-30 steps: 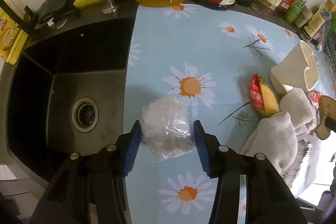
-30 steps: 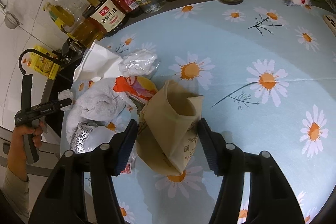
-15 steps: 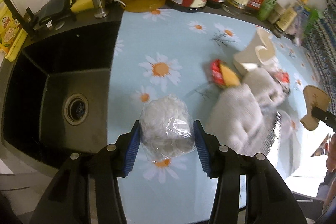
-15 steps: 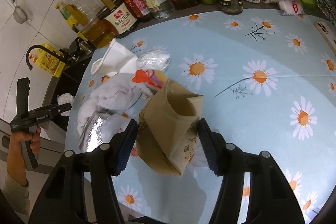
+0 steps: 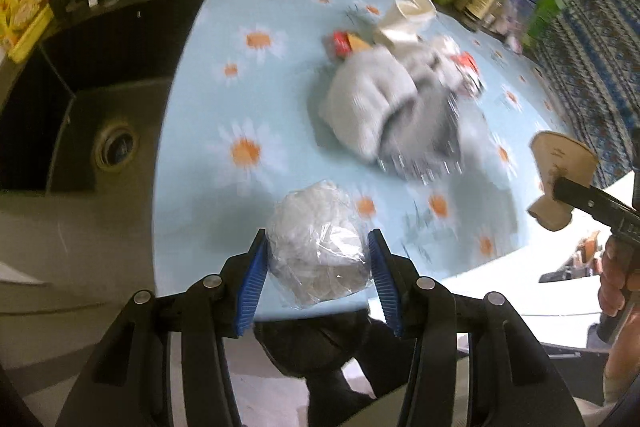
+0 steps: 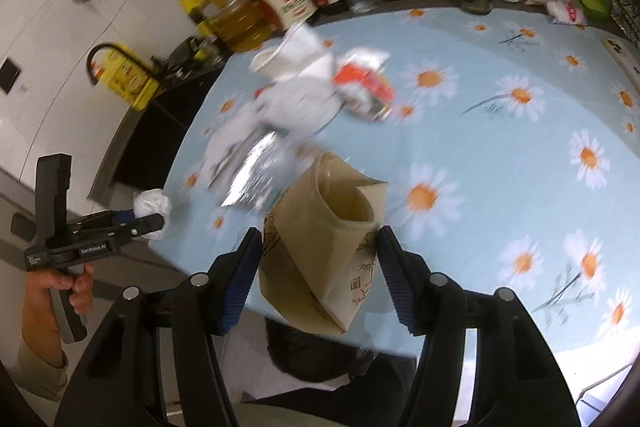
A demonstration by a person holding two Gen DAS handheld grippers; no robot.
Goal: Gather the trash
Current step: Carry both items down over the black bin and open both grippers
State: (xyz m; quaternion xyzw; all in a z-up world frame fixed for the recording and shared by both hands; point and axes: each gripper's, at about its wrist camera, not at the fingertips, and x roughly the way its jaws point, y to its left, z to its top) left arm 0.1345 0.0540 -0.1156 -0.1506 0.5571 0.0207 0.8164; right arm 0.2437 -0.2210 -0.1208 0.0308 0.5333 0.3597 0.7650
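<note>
Clear plastic wad (image 5: 318, 247) pinched in left gripper (image 5: 318, 273); brown paper cup (image 6: 326, 247) clamped in right gripper (image 6: 320, 275).

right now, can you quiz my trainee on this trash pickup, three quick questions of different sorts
1. True or false: the left gripper holds a crumpled clear plastic wad.
2. What does the right gripper hold? A) glass bottle B) flattened brown paper cup C) grey cloth
3. Name one item lying on the daisy tablecloth.

Key: 1 true. 2 B. 3 grey cloth, or the white paper cup.
</note>
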